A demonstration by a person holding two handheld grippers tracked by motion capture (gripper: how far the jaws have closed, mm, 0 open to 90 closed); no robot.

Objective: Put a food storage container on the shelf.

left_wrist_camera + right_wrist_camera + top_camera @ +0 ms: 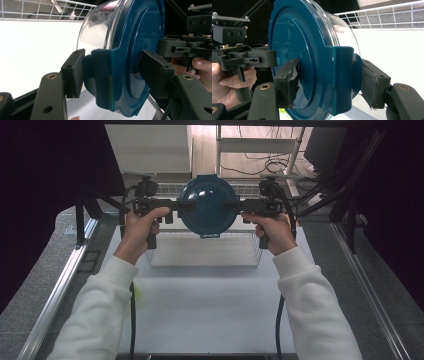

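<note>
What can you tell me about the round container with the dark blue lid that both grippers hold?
The round clear container with a dark blue plastic lid is closed and held in the air above a white wire basket, its lid toward the person. The bowl looks glassy and reflective. The lid has raised rings and a clip tab on each side. The left gripper clamps one tab, the right gripper the opposite one.

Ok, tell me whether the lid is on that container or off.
On. The blue lid sits against the clear container's rim, and both grippers, left and right, clamp its side clips.
</note>
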